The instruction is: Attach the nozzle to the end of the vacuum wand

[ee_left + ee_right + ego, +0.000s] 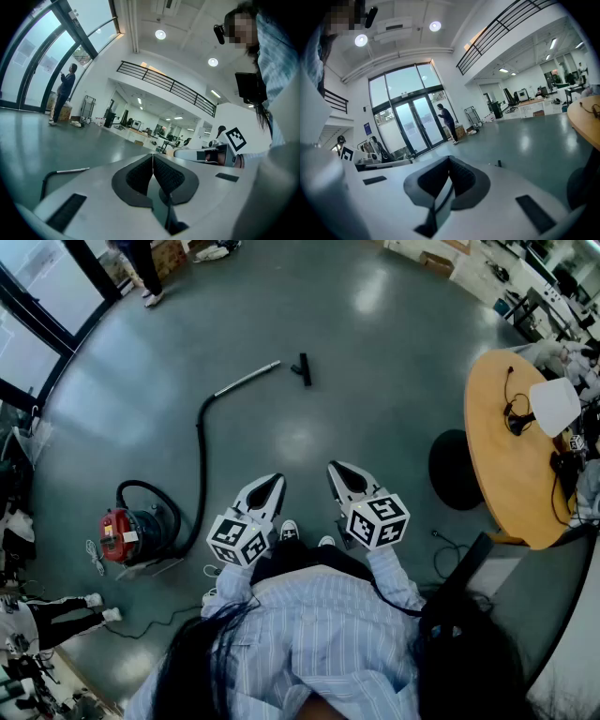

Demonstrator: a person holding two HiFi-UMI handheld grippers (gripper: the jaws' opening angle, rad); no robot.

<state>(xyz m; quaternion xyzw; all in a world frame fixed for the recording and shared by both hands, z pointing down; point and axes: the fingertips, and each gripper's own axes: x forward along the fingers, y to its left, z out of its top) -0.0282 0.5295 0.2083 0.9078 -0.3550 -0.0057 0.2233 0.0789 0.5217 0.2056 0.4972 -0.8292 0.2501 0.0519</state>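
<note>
A silver vacuum wand lies on the grey floor ahead of me, joined by a black hose to a red vacuum cleaner at the left. The small black nozzle lies loose just right of the wand's free end. My left gripper and right gripper are held side by side in front of my body, well short of both parts, each shut with nothing between the jaws. The wand shows low at the left in the left gripper view; the nozzle is a small dark shape in the right gripper view.
A round wooden table with a white lamp and cables stands at the right, a black stool beside it. A person stands far off by the glass doors. A power cable trails on the floor at my left.
</note>
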